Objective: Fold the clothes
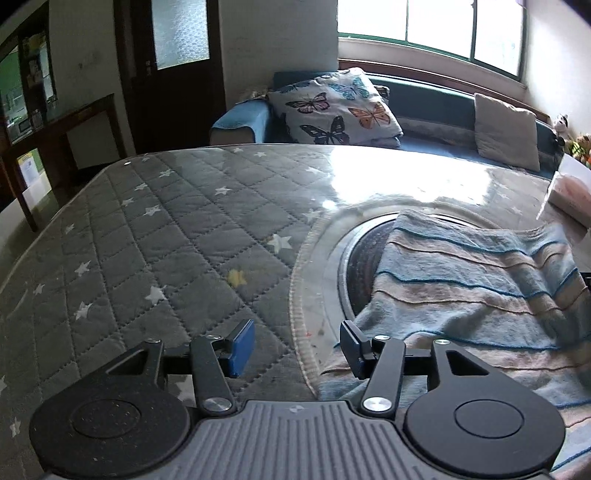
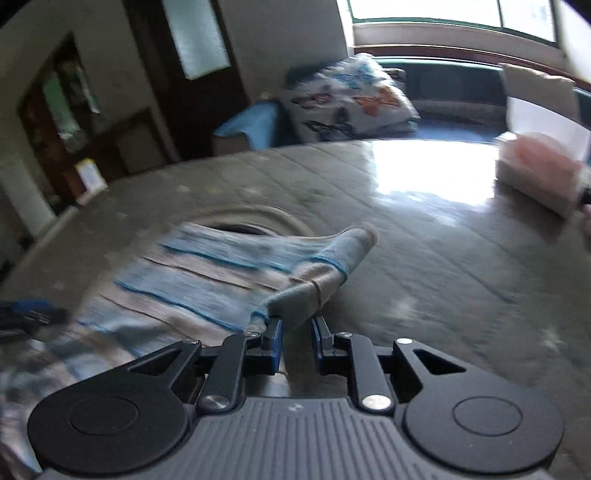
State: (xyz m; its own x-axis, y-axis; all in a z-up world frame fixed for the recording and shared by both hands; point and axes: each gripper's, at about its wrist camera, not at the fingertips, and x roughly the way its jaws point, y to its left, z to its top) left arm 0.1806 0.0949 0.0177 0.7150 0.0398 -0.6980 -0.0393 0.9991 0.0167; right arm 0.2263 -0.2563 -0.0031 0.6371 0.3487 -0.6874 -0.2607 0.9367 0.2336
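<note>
A grey quilted star-print cover is laid over the desk, with window glare reflected at its far edge. A blue sofa is set beneath a green-framed window, carrying a butterfly cushion and a beige cushion. A dark wooden door with frosted glass is seen at left.

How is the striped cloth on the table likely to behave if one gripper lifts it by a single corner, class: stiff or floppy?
Probably floppy: the striped cloth already sags in soft folds, and its corner bunches into a roll at the right gripper. It looks fuzzy, so it likely drags rather than slides on the quilted table cover. It seems light, likely trailing when lifted.
</note>
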